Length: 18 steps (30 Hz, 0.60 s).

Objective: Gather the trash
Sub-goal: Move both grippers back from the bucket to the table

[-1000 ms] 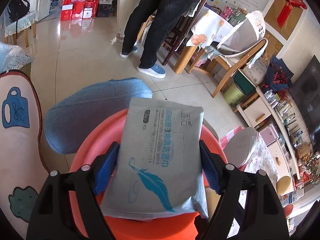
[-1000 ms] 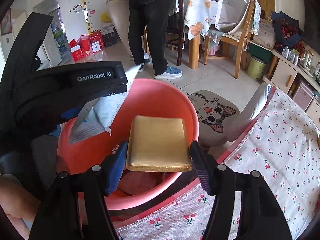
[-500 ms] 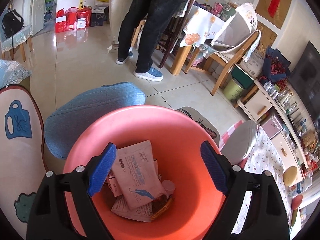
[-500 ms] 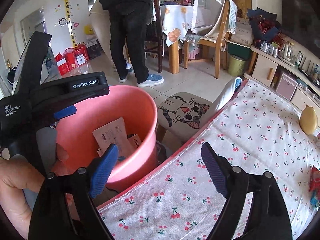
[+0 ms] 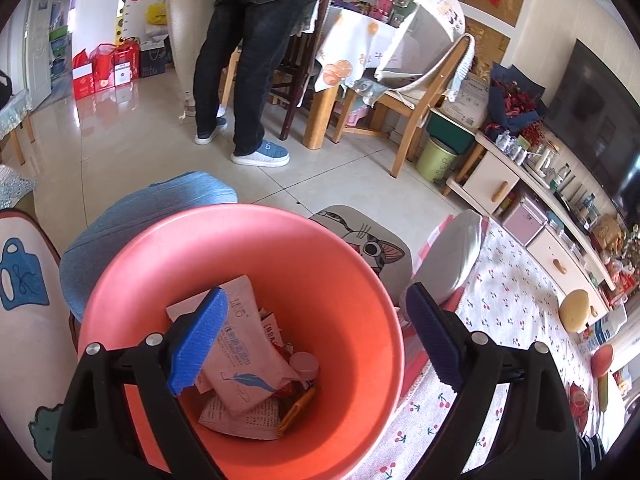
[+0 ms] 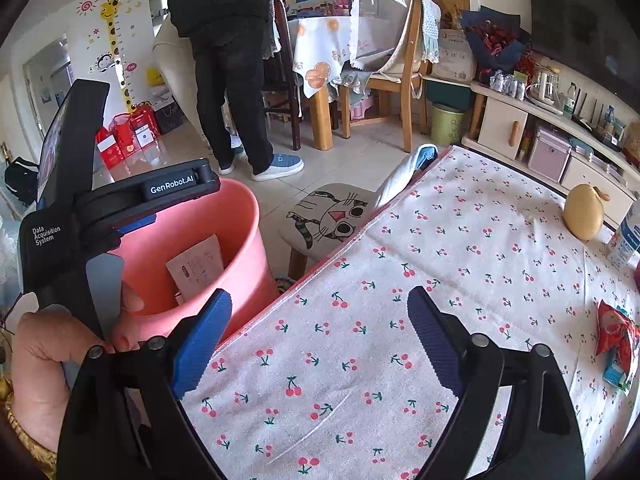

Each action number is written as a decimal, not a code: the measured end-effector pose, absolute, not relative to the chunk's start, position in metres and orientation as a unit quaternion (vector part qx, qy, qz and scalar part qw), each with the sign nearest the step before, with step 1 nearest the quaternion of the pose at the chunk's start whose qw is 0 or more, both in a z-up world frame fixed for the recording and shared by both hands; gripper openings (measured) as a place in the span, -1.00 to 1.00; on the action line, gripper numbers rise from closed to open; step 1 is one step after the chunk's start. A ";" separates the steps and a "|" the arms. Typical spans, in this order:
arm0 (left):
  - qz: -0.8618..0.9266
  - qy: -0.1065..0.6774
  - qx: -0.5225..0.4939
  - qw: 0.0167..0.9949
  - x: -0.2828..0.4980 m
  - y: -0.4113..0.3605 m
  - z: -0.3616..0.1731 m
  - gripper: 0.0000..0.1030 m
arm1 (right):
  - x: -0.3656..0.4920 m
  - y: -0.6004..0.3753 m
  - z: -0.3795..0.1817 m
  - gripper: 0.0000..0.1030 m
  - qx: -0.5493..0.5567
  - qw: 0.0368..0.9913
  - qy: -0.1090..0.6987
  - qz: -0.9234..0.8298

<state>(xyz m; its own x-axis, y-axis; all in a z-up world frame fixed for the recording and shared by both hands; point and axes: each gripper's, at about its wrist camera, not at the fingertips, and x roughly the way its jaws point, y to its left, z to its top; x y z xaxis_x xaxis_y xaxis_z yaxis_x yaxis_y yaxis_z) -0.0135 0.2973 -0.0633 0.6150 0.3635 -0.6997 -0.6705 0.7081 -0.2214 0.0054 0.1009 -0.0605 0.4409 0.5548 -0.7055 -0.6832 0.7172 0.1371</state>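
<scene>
While both tongs spread wider, neither holds anything.

Left tongs (image 5: 312,336) hang empty above the pink bin (image 5: 360,280), whose wipes packet (image 5: 244,360) lies on the trash inside; a second ago that packet sat clamped between them. Right tongs (image 6: 320,340), which then gripped a yellow block, now hover bare over the cherry-print counter (image 6: 460,240), with a red wrapper (image 6: 614,332) farther right.

Place: a family living-dining room at home.
Signs: yellow giraffe height-chart wall sticker (image 6: 114,36) upper left, wooden dining chair (image 5: 424,92) upper centre, black television screen (image 5: 600,120) right.
</scene>
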 end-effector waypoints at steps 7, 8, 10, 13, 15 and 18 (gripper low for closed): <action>0.280 0.330 -0.208 0.877 0.000 0.273 -0.062 0.78 | 0.007 0.074 -0.061 0.73 -0.085 0.850 0.380 0.355; 0.276 0.332 -0.204 0.878 0.001 0.270 -0.063 0.78 | 0.007 0.070 -0.061 0.72 -0.085 0.851 0.380 0.353; 0.270 0.335 -0.198 0.881 0.005 0.263 -0.063 0.78 | 0.010 0.061 -0.060 0.73 -0.080 0.853 0.379 0.349; 0.262 0.336 -0.188 0.885 0.011 0.252 -0.063 0.78 | 0.014 0.048 -0.058 0.73 -0.073 0.857 0.376 0.344; 0.256 0.336 -0.181 0.888 0.013 0.245 -0.062 0.78 | 0.015 0.039 -0.059 0.72 -0.070 0.860 0.374 0.341; 0.246 0.334 -0.173 0.893 0.018 0.234 -0.062 0.78 | 0.018 0.027 -0.059 0.73 -0.066 0.862 0.372 0.338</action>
<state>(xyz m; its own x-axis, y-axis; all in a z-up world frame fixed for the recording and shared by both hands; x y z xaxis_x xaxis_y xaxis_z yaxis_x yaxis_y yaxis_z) 0.0184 0.2341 -0.0622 0.6552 0.3241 -0.6824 -0.5556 0.8187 -0.1447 0.0178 0.0272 -0.0587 0.4950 0.5338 -0.6856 -0.6326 0.7623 0.1368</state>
